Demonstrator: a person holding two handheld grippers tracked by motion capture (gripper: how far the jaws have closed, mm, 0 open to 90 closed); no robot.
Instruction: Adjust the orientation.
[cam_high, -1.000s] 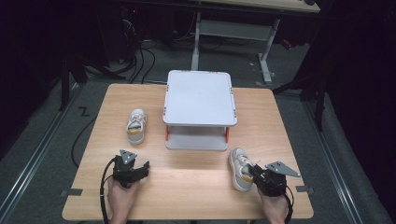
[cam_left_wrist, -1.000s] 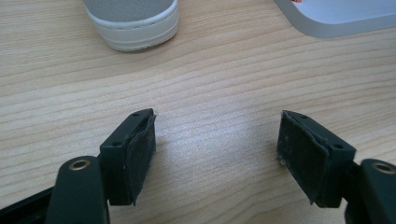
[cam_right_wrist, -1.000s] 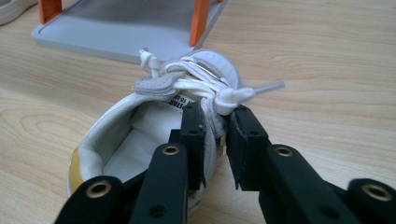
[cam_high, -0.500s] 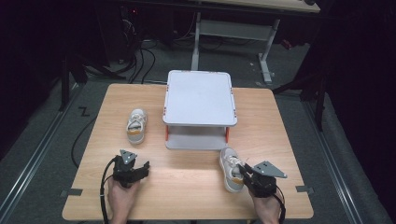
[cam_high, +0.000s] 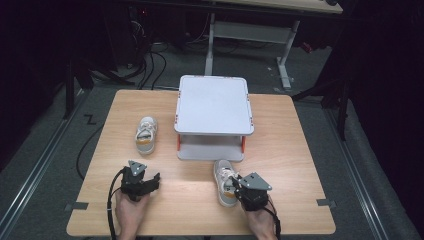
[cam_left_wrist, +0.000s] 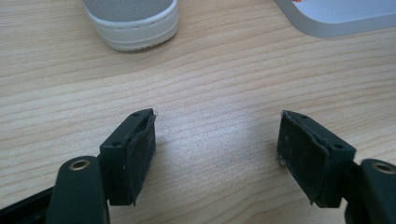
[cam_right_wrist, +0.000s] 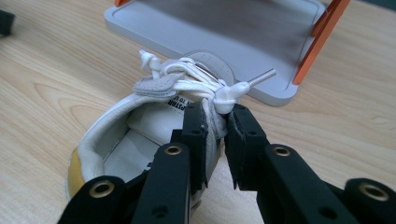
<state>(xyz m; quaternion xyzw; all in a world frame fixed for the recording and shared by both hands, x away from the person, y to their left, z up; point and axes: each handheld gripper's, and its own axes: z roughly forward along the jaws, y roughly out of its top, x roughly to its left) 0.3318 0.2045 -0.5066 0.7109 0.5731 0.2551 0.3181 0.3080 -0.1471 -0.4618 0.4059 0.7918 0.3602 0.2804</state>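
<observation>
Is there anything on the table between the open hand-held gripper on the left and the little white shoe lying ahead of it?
No. In the left gripper view, only bare wooden tabletop lies between the left hand-held gripper and the small white shoe.

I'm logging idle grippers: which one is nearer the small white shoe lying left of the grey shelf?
Left. The left gripper hovers open just in front of that small white shoe; the right gripper grips another shoe.

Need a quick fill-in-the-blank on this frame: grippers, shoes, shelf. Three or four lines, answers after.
1. The right gripper is shut on the side wall of a small white lace-up ____.
2. The left gripper is ____, over bare wood.
3. The small white and grey two-tier shelf has ____ side posts.
4. The other white shoe lies on the light wooden table to the shelf's ____ in the high view.

Answers: shoe; open; orange; left
</observation>
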